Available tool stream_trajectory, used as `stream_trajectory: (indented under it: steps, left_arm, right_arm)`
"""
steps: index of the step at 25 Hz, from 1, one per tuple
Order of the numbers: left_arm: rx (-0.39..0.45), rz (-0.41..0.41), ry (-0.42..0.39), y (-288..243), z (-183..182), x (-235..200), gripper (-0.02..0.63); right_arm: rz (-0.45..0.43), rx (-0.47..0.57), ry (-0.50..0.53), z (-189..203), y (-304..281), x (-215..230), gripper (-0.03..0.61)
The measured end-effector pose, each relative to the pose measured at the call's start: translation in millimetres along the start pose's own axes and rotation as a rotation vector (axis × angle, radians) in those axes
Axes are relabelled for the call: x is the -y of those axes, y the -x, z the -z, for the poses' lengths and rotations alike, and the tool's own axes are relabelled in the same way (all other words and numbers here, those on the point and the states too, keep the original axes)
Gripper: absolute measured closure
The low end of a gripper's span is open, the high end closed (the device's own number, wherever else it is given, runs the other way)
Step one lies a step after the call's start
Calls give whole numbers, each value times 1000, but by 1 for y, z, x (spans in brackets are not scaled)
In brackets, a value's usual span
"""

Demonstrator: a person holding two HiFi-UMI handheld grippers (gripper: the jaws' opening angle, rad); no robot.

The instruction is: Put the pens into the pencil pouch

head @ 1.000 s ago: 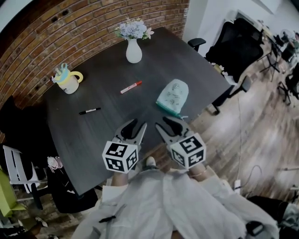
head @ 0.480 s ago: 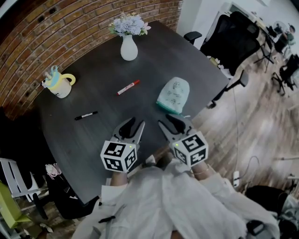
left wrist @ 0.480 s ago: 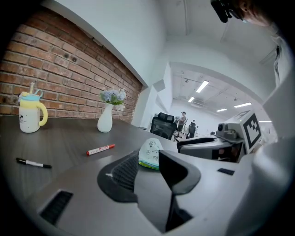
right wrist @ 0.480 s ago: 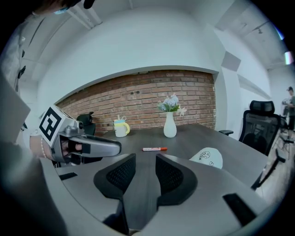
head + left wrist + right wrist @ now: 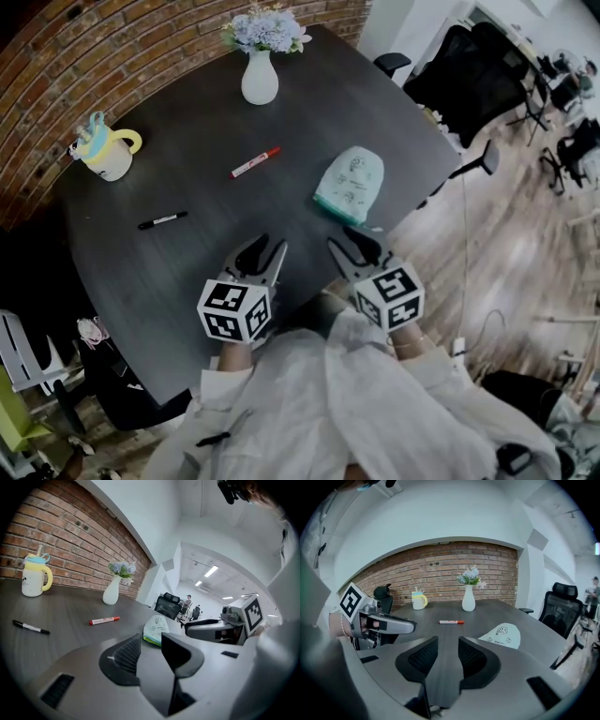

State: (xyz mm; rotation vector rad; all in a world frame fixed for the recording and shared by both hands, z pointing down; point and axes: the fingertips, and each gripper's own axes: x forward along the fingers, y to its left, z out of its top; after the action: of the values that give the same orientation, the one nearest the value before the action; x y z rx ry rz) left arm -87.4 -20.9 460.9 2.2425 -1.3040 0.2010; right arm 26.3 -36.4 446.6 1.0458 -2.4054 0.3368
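Partly, left hand-held gripper [image 5: 151,643] hides pouch [image 5: 156,626].

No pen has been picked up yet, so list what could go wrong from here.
1. The red pen and black pen lie flat on the table; either may roll away rather than be gripped.
2. The pencil pouch lies close to the table's edge, so a push could slide it off.
3. I cannot tell whether the pouch is open; a pen might not go in.

Brick wall [image 5: 103,66], dark table [image 5: 202,127], wood floor [image 5: 511,248]
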Motion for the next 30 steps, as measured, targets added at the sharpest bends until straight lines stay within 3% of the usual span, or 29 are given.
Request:
stream_trajectory:
  steps: [18, 30]
  left_arm:
    - [-73, -32, 82, -50, 17, -10, 479]
    - [-125, -76, 141, -66, 43, -5, 479]
  right_arm:
    - [-45, -221, 72, 28, -46, 73, 457]
    - [-123, -392, 333, 64, -75, 83, 457]
